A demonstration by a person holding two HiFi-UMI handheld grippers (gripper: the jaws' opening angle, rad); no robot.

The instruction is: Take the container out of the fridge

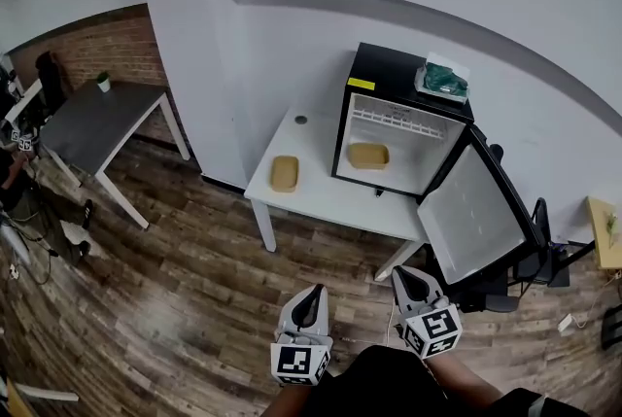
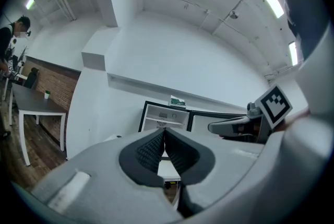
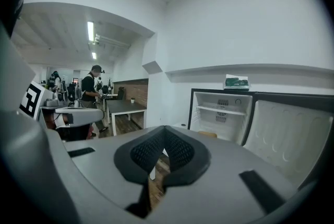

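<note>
A black mini fridge (image 1: pixel 384 80) stands on a white table (image 1: pixel 321 196) with its door (image 1: pixel 474 211) swung wide open to the right. Inside, on the fridge floor, sits a tan container (image 1: pixel 368 155); it shows as a small tan patch (image 3: pixel 209 134) in the right gripper view. A second tan container (image 1: pixel 285 172) lies on the table left of the fridge. My left gripper (image 1: pixel 311 296) and right gripper (image 1: pixel 414 279) hover over the wooden floor, well short of the table. Both are shut with nothing in them, left pads (image 2: pixel 151 150) and right pads (image 3: pixel 148 151) meeting.
A green-and-white box (image 1: pixel 442 80) rests on top of the fridge. A grey desk (image 1: pixel 97 123) stands at the left by a brick wall, with a person (image 3: pixel 93 90) near it. A dark chair (image 1: pixel 544 260) sits behind the open door.
</note>
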